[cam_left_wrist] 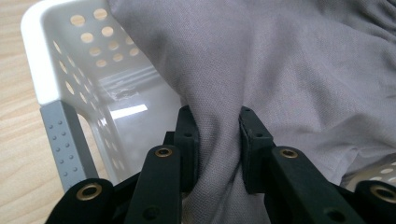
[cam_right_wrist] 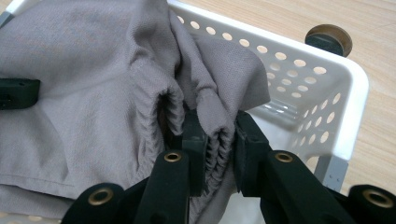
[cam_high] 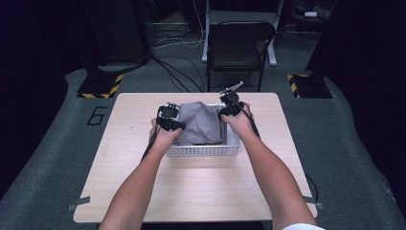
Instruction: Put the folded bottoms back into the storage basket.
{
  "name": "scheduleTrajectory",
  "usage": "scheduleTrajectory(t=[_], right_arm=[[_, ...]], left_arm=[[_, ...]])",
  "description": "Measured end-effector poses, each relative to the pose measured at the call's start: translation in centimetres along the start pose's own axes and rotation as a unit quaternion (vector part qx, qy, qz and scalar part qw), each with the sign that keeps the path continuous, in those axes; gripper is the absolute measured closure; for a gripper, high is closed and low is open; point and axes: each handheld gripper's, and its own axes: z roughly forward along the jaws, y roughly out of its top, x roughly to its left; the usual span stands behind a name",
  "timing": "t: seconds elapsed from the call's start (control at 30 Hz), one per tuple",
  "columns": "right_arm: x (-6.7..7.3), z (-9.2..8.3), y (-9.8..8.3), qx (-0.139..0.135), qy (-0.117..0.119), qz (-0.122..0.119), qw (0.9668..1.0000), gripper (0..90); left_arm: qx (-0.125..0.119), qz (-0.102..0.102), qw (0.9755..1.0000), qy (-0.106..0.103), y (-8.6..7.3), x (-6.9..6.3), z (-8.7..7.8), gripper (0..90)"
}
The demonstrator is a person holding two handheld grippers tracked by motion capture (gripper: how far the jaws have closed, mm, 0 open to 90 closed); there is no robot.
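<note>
A grey cloth [cam_high: 201,123] hangs over a white perforated basket [cam_high: 203,151] in the middle of the table. My left gripper [cam_high: 173,123] is at the cloth's left side, its jaws pinching a fold of the grey cloth [cam_left_wrist: 261,70] just above the basket [cam_left_wrist: 39,70]. At the far right corner, my right gripper [cam_high: 225,112] is shut on a gathered, elastic-looking edge of the cloth [cam_right_wrist: 93,84], over the basket's corner [cam_right_wrist: 348,93]. The left gripper's tip [cam_right_wrist: 16,92] shows at the left edge of the right gripper view. The basket floor under the cloth is mostly hidden.
The basket stands on a light wooden table [cam_high: 191,191]. A dark round disc [cam_right_wrist: 328,39] lies on the table just beyond the basket's corner. Past the table stand a black chair [cam_high: 239,48], cables and yellow-black floor markers [cam_high: 100,86].
</note>
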Motion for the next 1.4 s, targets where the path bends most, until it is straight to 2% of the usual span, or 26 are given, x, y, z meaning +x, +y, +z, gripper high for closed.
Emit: scheduleTrajectory(t=[0.1, 0.33, 0.47, 0.63, 1.07, 1.17, 1.27, 1.4], right_arm=[[0.1, 0.3, -0.2, 0.0, -0.001, 0.008, 1.0, 76.6], [0.1, 0.7, -0.2, -0.006, -0.009, -0.01, 0.9999, 76.5], [0.1, 1.1, -0.3, -0.008, -0.012, -0.002, 0.9999, 76.4], [0.3, 1.4, -0.2, -0.009, -0.016, -0.005, 0.9998, 76.3], [1.0, 1.8, -0.2, -0.007, -0.022, -0.009, 0.9997, 75.0], [1.0, 1.9, -0.3, -0.007, -0.022, -0.009, 0.9997, 72.0], [1.0, 1.8, -0.3, -0.007, -0.034, -0.01, 0.9993, 65.8], [0.5, 1.3, -0.3, -0.014, -0.052, -0.002, 0.9985, 59.4]], left_arm=[[0.005, 0.001, 1.0, 0.006, -0.1, -0.2, 0.3, 73.2], [0.006, 0.0, 1.0, 0.008, 0.0, -0.2, 0.6, 73.2], [0.005, -0.004, 1.0, 0.006, 0.0, 0.0, 0.9, 73.0], [0.013, -0.006, 0.9999, 0.008, -0.1, 0.1, 1.0, 72.7], [0.029, -0.004, 0.9993, 0.025, -0.1, 0.3, 1.5, 71.9], [0.034, -0.005, 0.999, 0.027, -0.2, 0.3, 1.7, 71.6], [0.039, 0.001, 0.9988, 0.029, -0.2, 0.3, 1.8, 71.8], [0.041, -0.003, 0.9987, 0.029, -0.2, 0.3, 1.9, 71.8]])
